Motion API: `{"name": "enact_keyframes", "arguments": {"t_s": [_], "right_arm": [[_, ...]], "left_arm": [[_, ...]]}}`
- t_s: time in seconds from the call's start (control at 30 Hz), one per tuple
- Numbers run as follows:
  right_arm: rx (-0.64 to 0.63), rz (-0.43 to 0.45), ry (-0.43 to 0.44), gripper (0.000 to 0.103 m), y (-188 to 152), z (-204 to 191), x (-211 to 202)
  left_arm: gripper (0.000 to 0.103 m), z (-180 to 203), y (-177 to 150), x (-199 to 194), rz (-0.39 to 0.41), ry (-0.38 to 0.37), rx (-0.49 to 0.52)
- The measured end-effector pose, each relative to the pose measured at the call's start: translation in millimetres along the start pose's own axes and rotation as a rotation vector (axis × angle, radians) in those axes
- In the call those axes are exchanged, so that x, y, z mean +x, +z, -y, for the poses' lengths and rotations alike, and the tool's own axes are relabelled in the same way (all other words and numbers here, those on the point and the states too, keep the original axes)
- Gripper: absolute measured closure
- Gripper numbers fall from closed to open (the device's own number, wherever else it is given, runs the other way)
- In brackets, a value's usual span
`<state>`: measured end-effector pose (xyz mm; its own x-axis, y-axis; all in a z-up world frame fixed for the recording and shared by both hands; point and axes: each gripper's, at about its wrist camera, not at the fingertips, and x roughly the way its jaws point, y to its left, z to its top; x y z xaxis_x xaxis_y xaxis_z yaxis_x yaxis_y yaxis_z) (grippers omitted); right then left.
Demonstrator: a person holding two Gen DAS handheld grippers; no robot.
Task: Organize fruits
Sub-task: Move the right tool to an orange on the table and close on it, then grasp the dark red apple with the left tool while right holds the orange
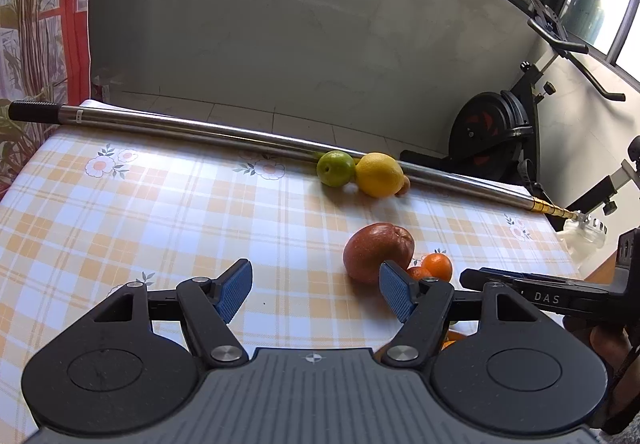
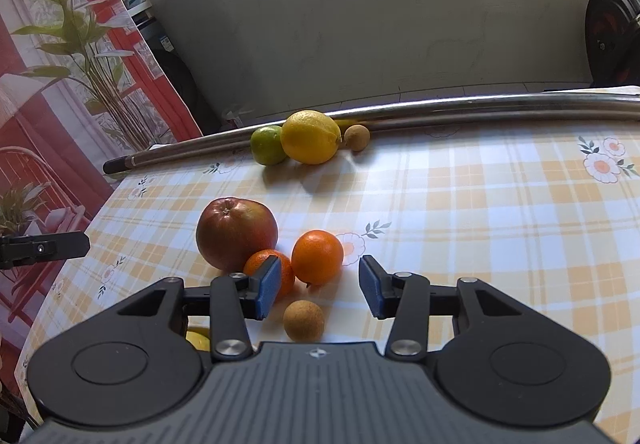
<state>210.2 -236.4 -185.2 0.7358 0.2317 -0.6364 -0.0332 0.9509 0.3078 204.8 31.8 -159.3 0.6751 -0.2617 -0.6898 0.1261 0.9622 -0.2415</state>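
A red apple (image 2: pixel 236 232) lies on the checked tablecloth with two small oranges (image 2: pixel 318 256) touching it on its right. A small brown round fruit (image 2: pixel 303 320) lies between my right gripper's (image 2: pixel 320 286) open, empty jaws. Further back a green lime (image 2: pixel 267 144), a yellow lemon (image 2: pixel 311 137) and another small brown fruit (image 2: pixel 357 137) rest against a metal pole. In the left wrist view my left gripper (image 1: pixel 316 294) is open and empty, just left of the apple (image 1: pixel 378 252). The oranges (image 1: pixel 438 266), lime (image 1: pixel 335 168) and lemon (image 1: pixel 379 174) show there too.
A long metal pole (image 1: pixel 240 130) lies along the table's far edge. An exercise bike (image 1: pixel 492 128) stands beyond the table at the right. A patterned curtain (image 2: pixel 60 84) hangs at the left. A yellow fruit (image 2: pixel 198 338) is partly hidden under my right gripper.
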Motion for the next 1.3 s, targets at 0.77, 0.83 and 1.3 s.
{"name": "enact_keyframes", "arguments": {"t_s": [0.77, 0.83, 1.3], "right_arm": [[0.114, -0.050, 0.005, 0.061, 9, 15, 35], [0.129, -0.050, 0.008, 0.061, 8, 17, 34], [0.216, -0.050, 0.031, 0.065, 5, 23, 30]], "left_arm": [[0.030, -4, -1, 23, -0.039, -0.033, -0.023], [0.030, -4, -2, 23, -0.039, -0.034, -0.021], [0.030, -3, -3, 23, -0.044, -0.031, -0.019]]}}
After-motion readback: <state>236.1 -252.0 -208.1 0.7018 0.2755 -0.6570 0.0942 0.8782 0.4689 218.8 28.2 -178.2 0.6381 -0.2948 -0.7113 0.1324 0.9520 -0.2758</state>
